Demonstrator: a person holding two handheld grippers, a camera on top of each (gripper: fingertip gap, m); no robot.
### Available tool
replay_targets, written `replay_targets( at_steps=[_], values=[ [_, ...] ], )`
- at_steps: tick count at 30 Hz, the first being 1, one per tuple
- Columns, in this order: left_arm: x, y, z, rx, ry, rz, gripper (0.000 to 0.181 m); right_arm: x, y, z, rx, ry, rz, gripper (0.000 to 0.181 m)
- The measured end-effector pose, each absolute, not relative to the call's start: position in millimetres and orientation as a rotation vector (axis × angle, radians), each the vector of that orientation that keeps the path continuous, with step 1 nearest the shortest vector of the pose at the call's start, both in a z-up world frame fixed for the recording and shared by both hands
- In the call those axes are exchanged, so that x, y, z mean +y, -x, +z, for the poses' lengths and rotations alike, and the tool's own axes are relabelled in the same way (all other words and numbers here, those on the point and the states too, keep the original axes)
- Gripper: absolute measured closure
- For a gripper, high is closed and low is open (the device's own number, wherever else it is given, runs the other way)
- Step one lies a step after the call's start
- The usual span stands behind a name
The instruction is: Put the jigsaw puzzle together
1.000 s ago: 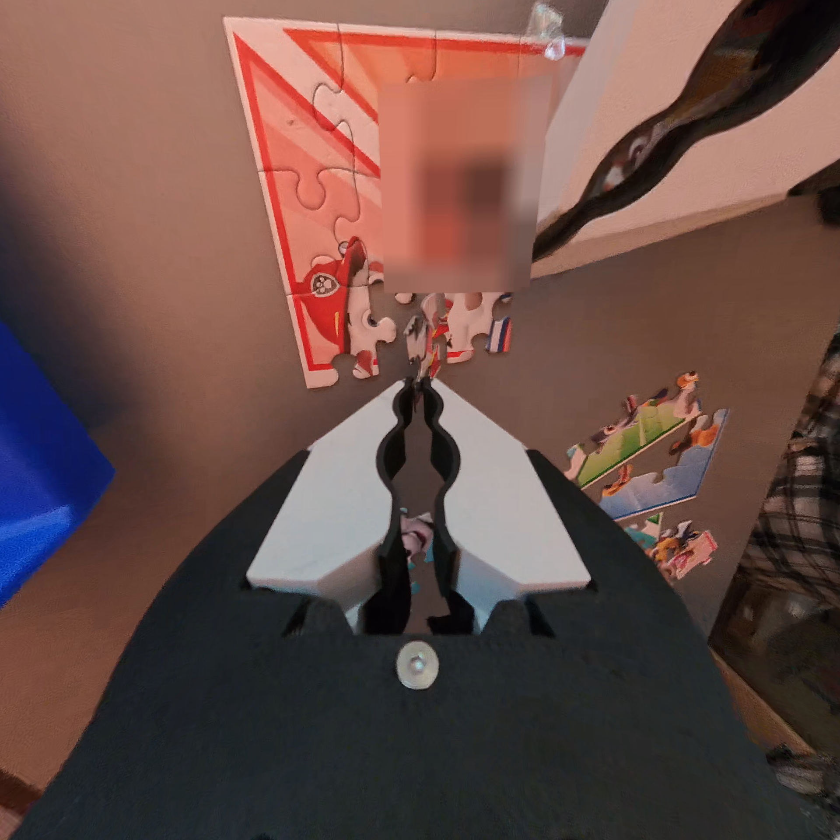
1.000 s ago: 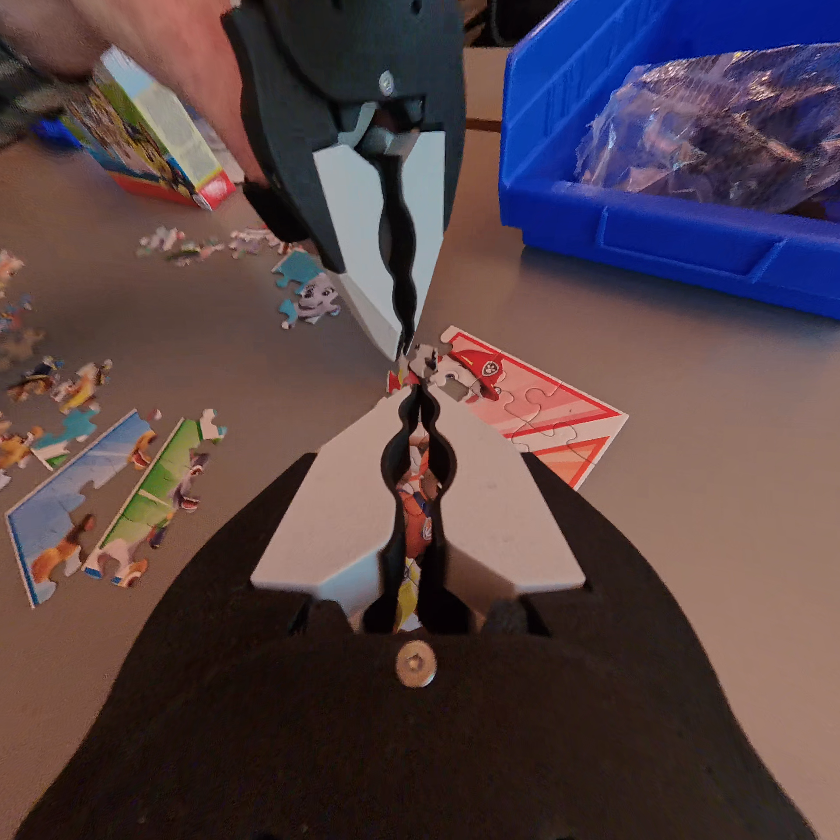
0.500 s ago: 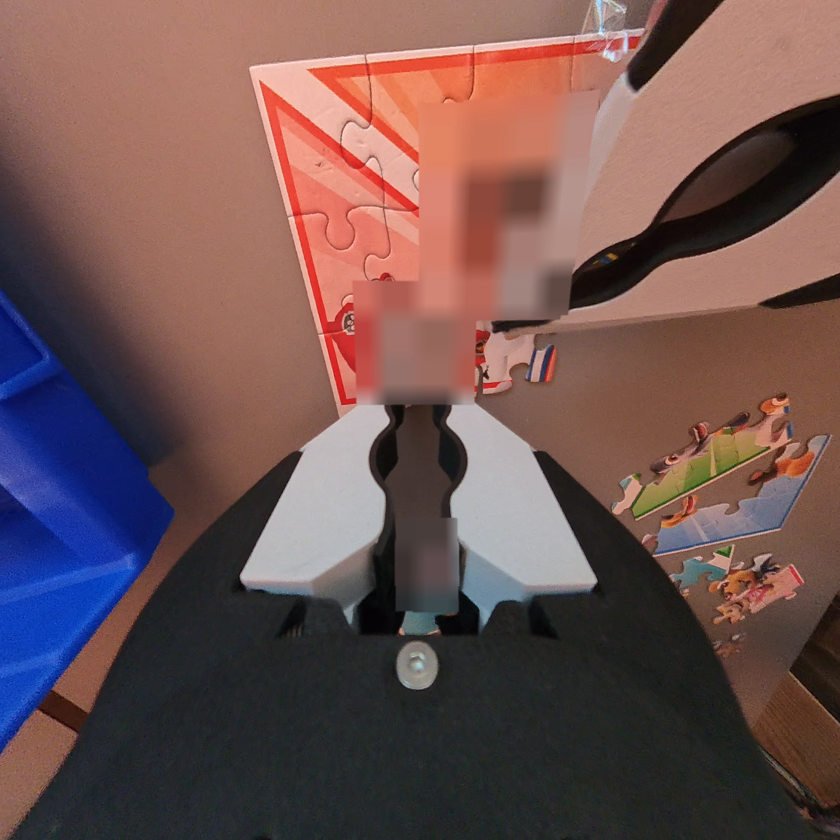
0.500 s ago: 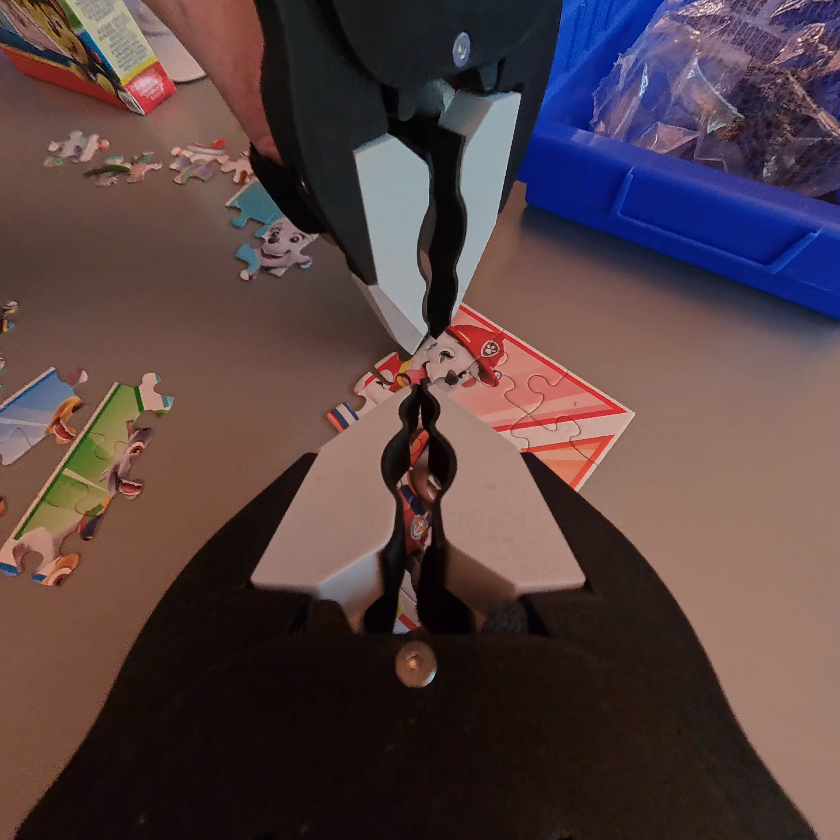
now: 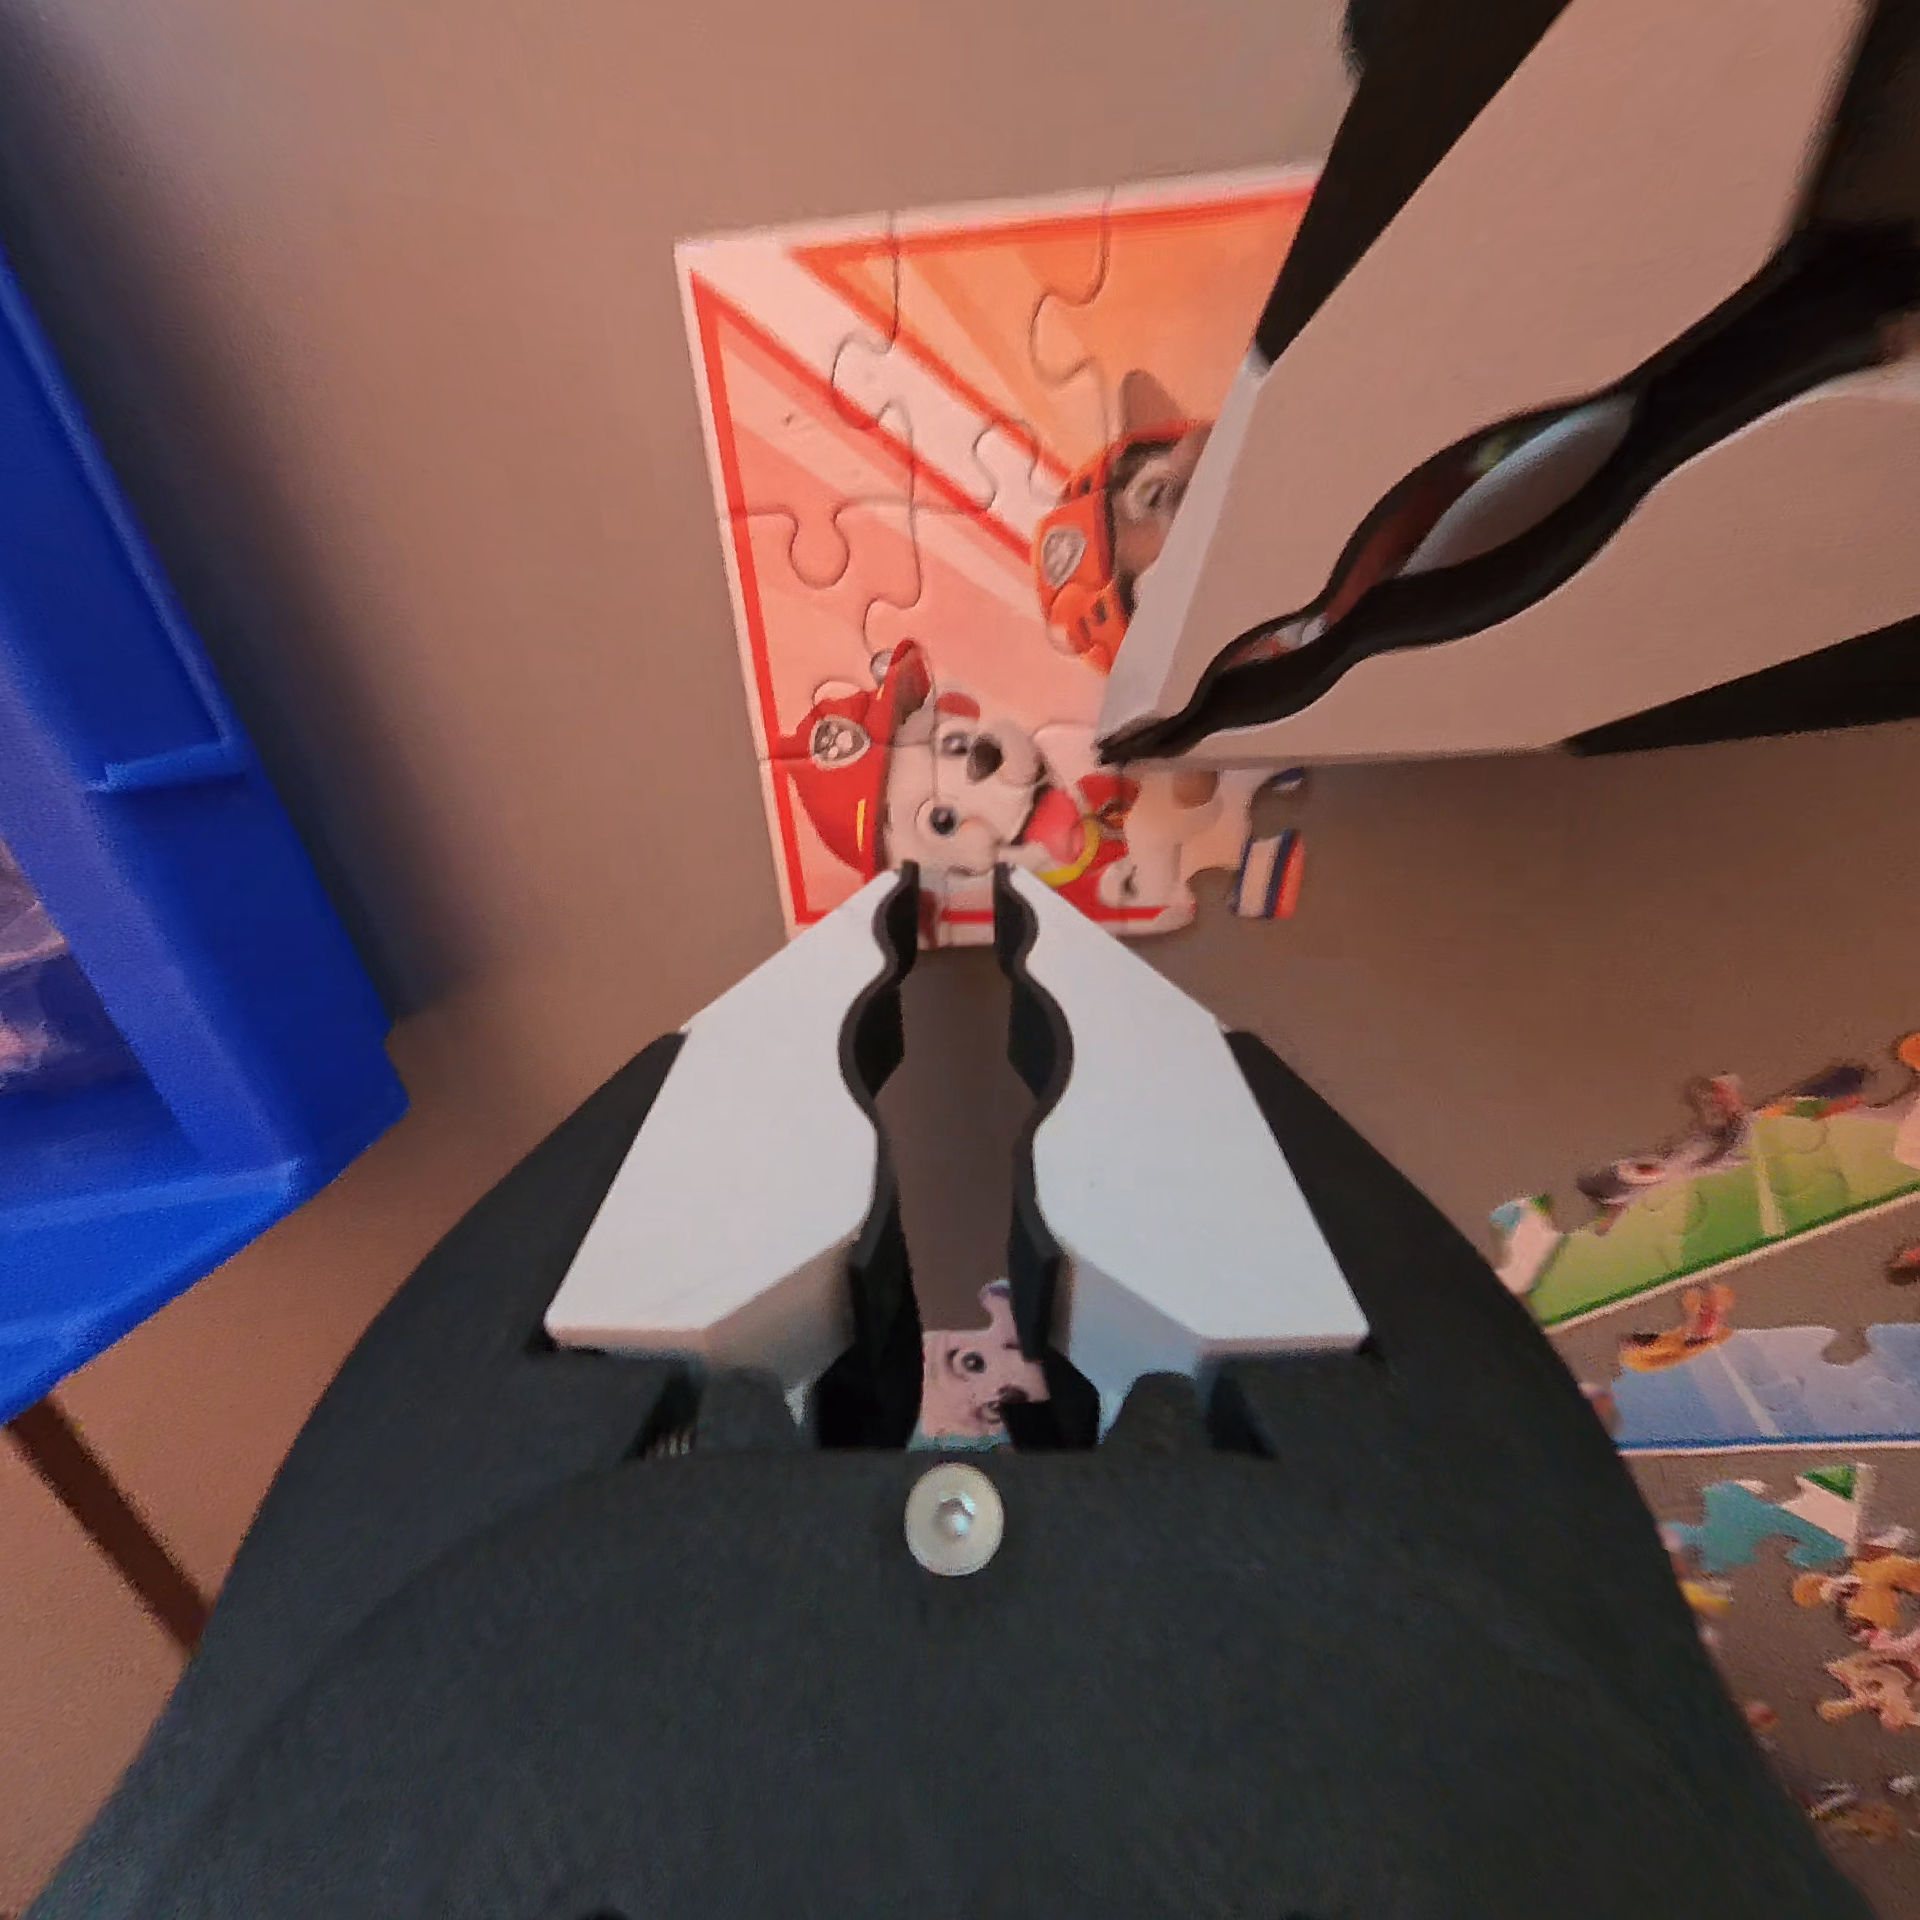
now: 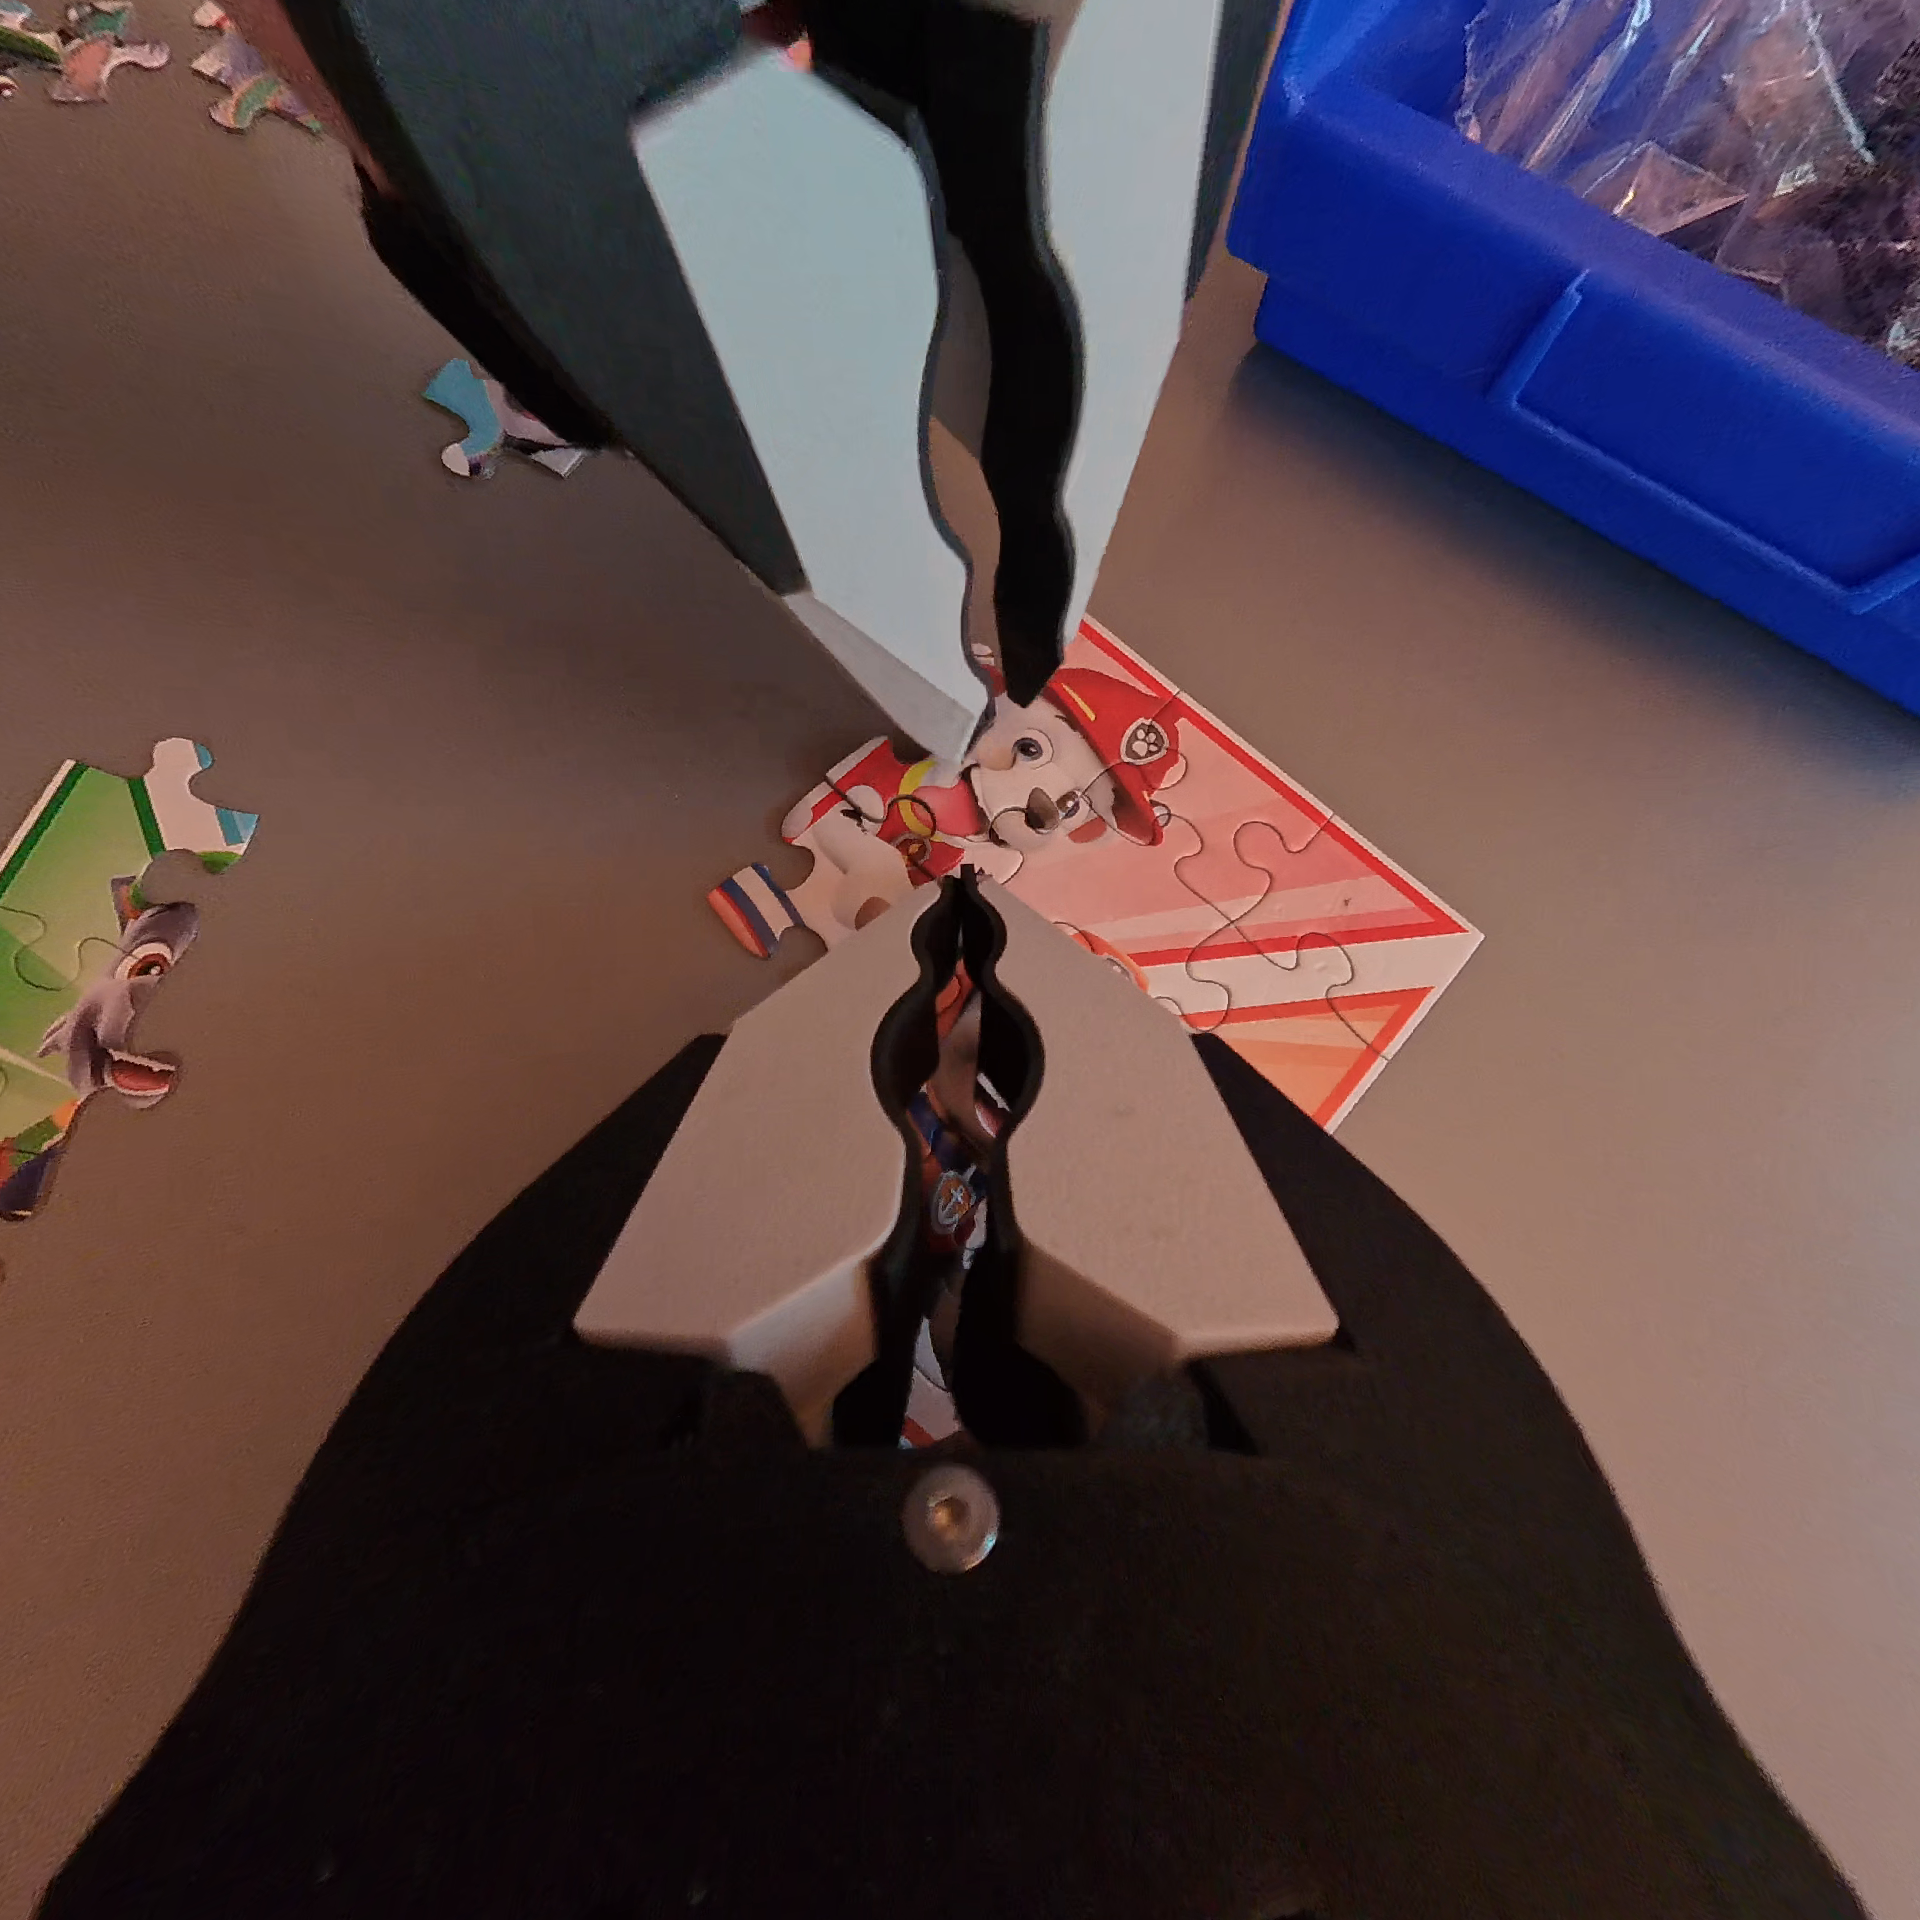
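- Step in hand, I judge: seating a piece into the red puzzle section [image 5: 935, 582].
- Left gripper [image 5: 951, 883], jaws apart and empty, hovers at the section's near edge.
- Right gripper [image 6: 966, 883], jaws together, presses on the section.
- Next likely calls for a loose piece [image 5: 971, 1387] from beside the section.

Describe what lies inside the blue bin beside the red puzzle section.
In the right wrist view, the blue bin holds crumpled clear plastic bags. Whatever the bags contain, and the bin's floor beneath them, cannot be made out. The red puzzle section lies flat outside it.
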State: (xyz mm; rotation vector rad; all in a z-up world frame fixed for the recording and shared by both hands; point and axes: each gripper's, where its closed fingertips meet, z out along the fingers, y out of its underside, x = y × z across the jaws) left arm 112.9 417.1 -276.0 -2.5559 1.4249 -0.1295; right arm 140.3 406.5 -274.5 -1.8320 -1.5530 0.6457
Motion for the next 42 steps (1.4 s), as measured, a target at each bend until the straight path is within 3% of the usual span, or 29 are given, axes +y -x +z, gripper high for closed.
replay_targets(
  at_steps=[17,24,31,36,42],
  values=[
    [421,-138,-277,1.402,2.374,-0.189,0.181,406,-140,-275,-1.559,1.829,0.648,0.181],
    [409,-99,-276,1.337,2.442,-0.08,0.181,417,-145,-261,-1.462,1.82,0.674,0.181],
    [375,-85,-229,1.157,2.364,-0.196,0.181,428,-152,-248,-1.359,1.813,0.708,0.181],
    [332,-33,-236,1.161,2.481,0.045,0.168,426,-151,-239,-1.322,1.785,0.775,0.181],
    [305,16,-243,0.925,2.557,-0.049,0.158,429,-153,-236,-1.299,1.782,0.779,0.181]
  ],
)
